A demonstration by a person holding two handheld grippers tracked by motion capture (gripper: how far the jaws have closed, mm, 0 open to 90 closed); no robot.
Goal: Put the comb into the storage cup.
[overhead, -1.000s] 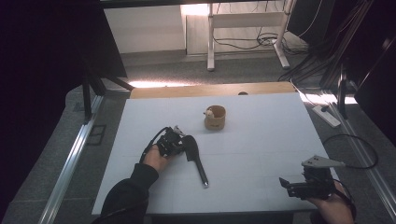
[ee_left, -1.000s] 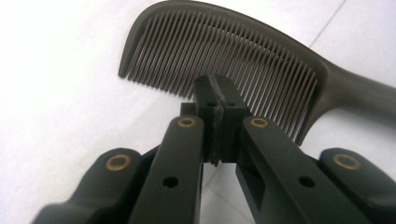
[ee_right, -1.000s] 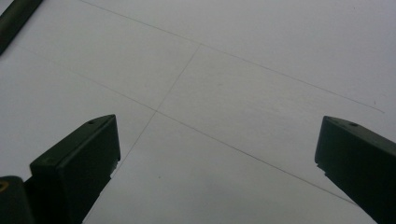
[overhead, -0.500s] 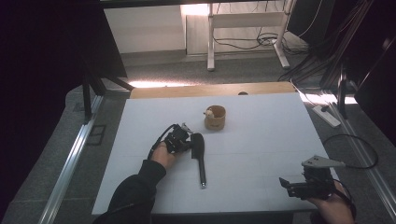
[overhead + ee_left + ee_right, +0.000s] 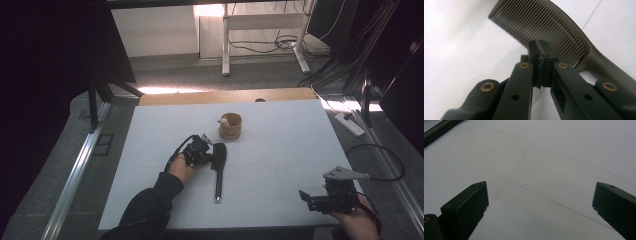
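Observation:
A black comb [image 5: 219, 165] lies flat on the white table [image 5: 280, 150], its toothed head far and its thin handle pointing to the near edge. My left gripper [image 5: 209, 154] sits at the left of the comb's head. In the left gripper view its jaws are shut together with nothing between them [image 5: 541, 53], and their tips stand right against the comb's teeth [image 5: 541, 25]. My right gripper [image 5: 306, 196] rests near the front right corner, jaws wide open [image 5: 540, 202] over bare table. The comb's handle end [image 5: 437, 131] shows at the top left of the right gripper view.
A small wooden cup [image 5: 230, 126] with a small pale thing in it stands just beyond the comb's head. A wooden strip [image 5: 225, 96] runs along the table's far edge. A power strip [image 5: 349, 123] and cables lie on the floor at the right.
My left hand and gripper have moved to the right and a little farther away. The comb has slid right with them and turned, so its handle points straighter at the near edge. The right gripper stayed put.

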